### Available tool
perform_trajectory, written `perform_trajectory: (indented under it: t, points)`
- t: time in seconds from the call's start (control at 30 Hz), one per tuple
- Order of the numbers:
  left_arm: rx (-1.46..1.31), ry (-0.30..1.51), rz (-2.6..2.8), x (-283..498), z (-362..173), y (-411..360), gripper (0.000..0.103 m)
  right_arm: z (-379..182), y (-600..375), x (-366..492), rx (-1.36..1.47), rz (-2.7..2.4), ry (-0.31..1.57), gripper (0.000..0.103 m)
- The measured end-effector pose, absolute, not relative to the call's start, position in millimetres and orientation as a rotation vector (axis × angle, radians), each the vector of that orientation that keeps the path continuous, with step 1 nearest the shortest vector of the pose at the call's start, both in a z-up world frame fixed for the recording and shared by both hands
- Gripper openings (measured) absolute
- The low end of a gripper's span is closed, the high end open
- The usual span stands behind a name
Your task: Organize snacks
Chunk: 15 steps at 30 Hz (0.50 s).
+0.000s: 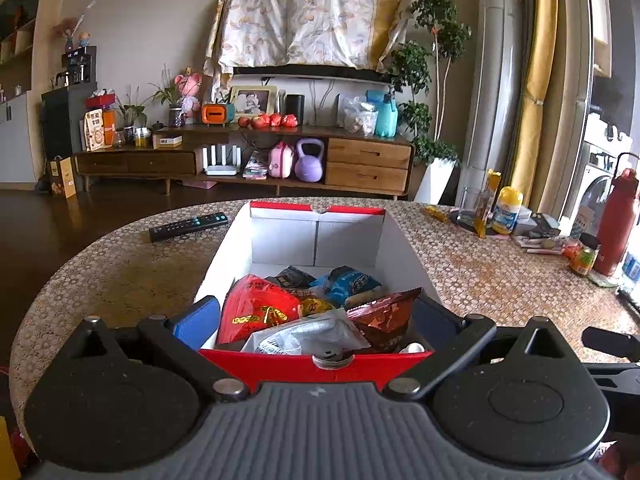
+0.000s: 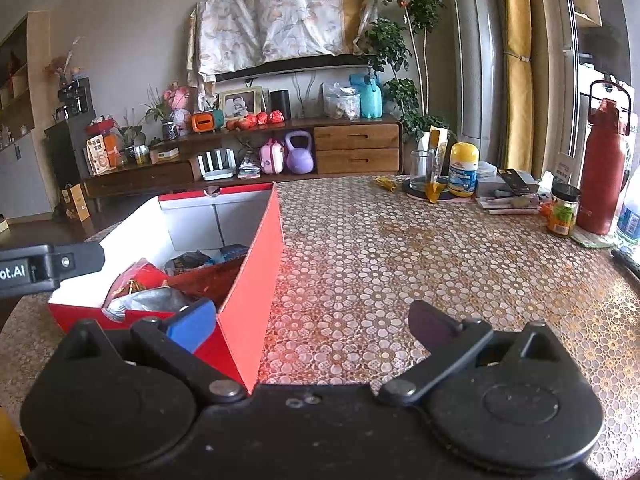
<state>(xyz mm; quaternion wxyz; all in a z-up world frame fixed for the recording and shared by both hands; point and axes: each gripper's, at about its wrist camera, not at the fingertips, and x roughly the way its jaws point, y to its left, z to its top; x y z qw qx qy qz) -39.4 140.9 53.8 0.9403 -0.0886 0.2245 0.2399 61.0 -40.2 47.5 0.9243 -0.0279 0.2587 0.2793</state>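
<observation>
A red box [image 1: 280,364] with a white inside stands on the table and holds several snack packets. Among them are a red packet [image 1: 256,312], a blue one [image 1: 352,282], a brown-red one [image 1: 384,316] and a silvery one [image 1: 308,334]. My left gripper [image 1: 316,304] is open, and its fingers straddle the near end of the box from outside. My right gripper [image 2: 312,312] is also open. Its blue-padded finger [image 2: 192,324] is just inside the near corner of the box [image 2: 256,280], with the other finger over the tablecloth. The left gripper's body [image 2: 40,268] shows at the left edge.
A remote control [image 1: 188,226] lies left of the box. At the table's far right stand a glass [image 2: 422,168], a yellow-capped bottle [image 2: 463,170], a jar [image 2: 564,210], a red flask [image 2: 604,172] and some small items. The patterned tablecloth [image 2: 380,260] stretches right of the box.
</observation>
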Motion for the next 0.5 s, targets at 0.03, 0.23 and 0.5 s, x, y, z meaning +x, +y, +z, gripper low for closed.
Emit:
perform_trajectory:
  t: [0.03,0.23,0.5]
  points:
    - [-0.179,0.458,0.491,-39.4,53.1,140.9,0.103,47.4,-40.8,61.4,-0.057,0.571,0.532,0.103]
    - [-0.174,0.461,0.503,-38.9,50.7,140.9,0.103,46.4,-43.5,61.1,-0.054,0.562,0.538,0.103]
    - [-0.177,0.466,0.516,-37.1,48.6,141.8,0.103,46.0,-45.6,61.4,-0.046,0.553,0.543,0.103]
